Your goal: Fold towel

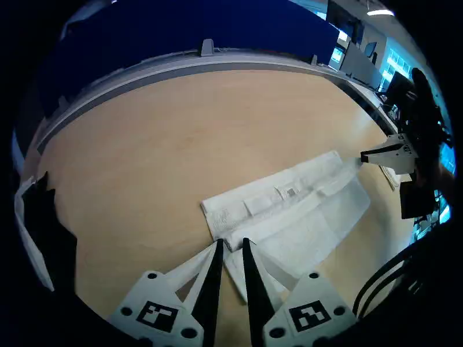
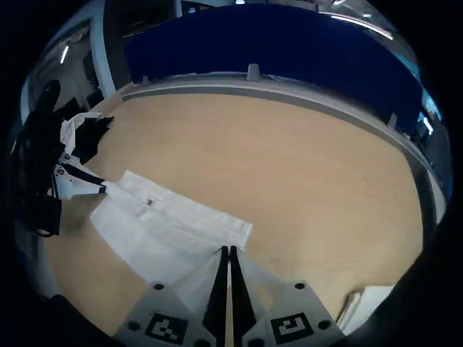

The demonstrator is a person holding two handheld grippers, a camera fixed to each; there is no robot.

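A white towel [image 1: 289,208] lies lengthwise on the wooden table [image 1: 173,144], partly folded, with a thinner layer spread toward me. My left gripper [image 1: 232,243] pinches its near corner, and cloth shows in the narrow gap between the fingers. At the towel's far end, the right gripper [image 1: 366,156] holds the other corner. In the right gripper view, the right gripper [image 2: 227,250] is shut on the near corner of the towel [image 2: 173,220]. The left gripper [image 2: 101,188] grips the far corner there, with a shadow under the cloth beside it.
A blue partition [image 1: 191,29] and a grey rail [image 1: 173,63] close off the table's far side. Black-and-white cloth [image 1: 40,231] lies at the table's left end, the same cloth [image 2: 87,130] showing beyond the left gripper. Cables [image 1: 382,277] hang nearby. A white object [image 2: 364,306] sits by the table edge.
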